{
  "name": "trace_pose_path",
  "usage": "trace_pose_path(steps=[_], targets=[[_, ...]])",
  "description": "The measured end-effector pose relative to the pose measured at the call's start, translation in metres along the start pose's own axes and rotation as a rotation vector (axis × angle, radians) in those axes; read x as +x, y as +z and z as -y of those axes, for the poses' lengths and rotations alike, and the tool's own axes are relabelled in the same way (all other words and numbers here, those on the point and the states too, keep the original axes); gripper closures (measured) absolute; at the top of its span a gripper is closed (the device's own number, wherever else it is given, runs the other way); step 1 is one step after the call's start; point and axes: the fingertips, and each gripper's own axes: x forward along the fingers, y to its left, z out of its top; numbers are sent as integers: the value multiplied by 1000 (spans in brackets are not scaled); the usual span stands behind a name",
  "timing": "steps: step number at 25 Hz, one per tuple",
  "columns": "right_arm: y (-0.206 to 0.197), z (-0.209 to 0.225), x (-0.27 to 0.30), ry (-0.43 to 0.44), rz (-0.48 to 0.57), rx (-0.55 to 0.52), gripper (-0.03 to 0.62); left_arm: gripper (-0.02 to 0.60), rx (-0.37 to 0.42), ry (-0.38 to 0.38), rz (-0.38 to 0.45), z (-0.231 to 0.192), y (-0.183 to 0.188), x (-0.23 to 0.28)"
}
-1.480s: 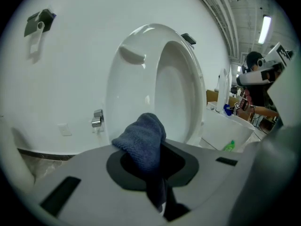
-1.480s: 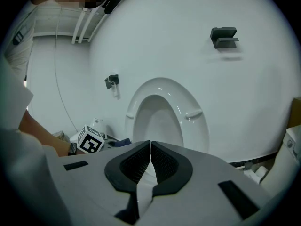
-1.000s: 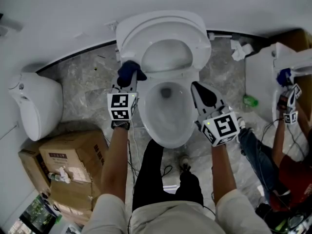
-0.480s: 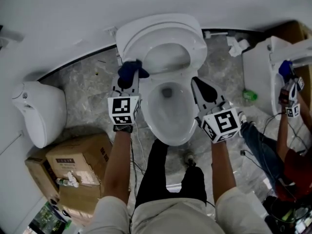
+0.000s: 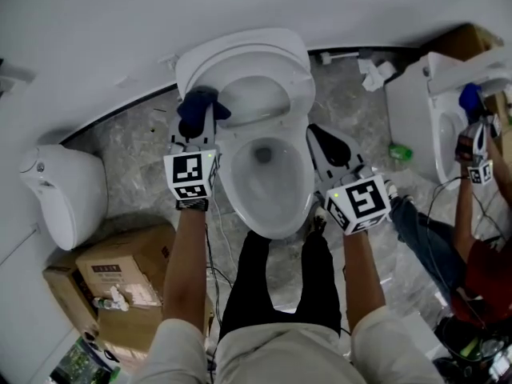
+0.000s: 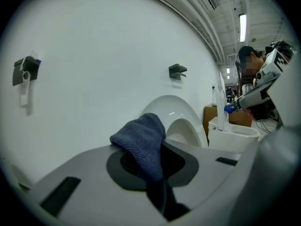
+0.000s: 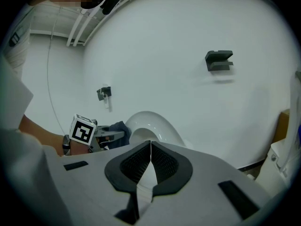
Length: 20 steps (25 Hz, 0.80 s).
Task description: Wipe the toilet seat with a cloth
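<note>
Entered: one blue cloth (image 5: 198, 107), bunched, with the left gripper (image 5: 197, 123) clenched on it. In the left gripper view we saw it draped over the near jaw and trailing down into the gap. We placed it at the left edge of the raised toilet seat (image 5: 300, 85), ten o'clock from the bowl (image 5: 276, 230); whether it touched the seat we could not tell. The right gripper (image 5: 318, 136) hovered at three o'clock, just beside the bowl's rim, pads pressed together and grasping nothing. Also listed: a second white fixture (image 5: 64, 194) at nine o'clock, cardboard boxes (image 5: 120, 270) at seven o'clock, and another person (image 5: 480, 270) at four o'clock.
</note>
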Motion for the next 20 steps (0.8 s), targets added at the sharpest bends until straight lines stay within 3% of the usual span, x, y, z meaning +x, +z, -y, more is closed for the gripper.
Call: trace_pose_path(steps=[11, 20], targets=[[17, 47, -24, -4, 0, -25, 565, 537, 19, 67, 32, 11, 31, 16], [25, 60, -39, -8, 19, -1, 565, 537, 101, 7, 61, 47, 70, 35]])
